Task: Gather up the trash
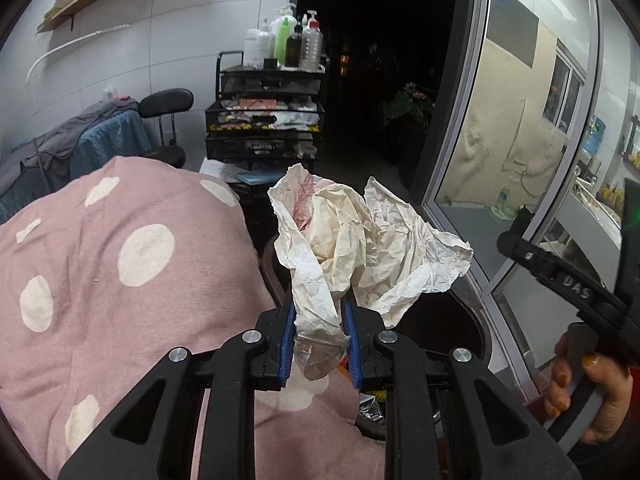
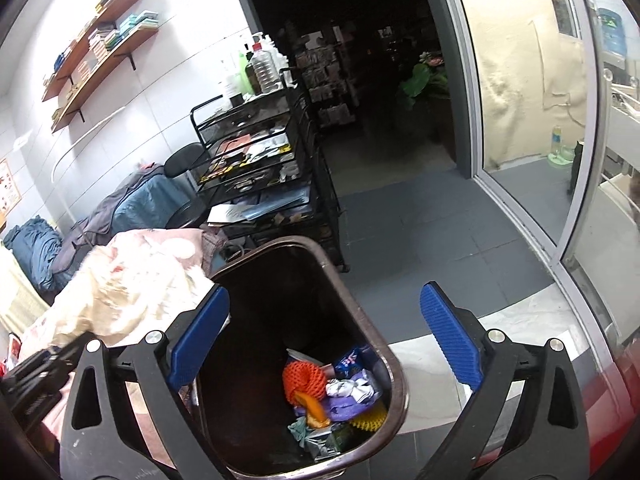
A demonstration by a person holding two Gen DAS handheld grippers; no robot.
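We've got the crumpled paper (image 1: 360, 240) clamped in our left gripper (image 1: 322, 344), held just beside the bin (image 2: 394, 380), ready to drop. Right gripper (image 2: 324, 336) above the bin: fingers wide apart, empty. Bin already holds trash.

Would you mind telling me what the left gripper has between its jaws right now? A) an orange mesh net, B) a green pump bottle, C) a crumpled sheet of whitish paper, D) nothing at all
C: in the left wrist view the left gripper is shut on the crumpled paper, whose lower end is pinched between the blue pads.
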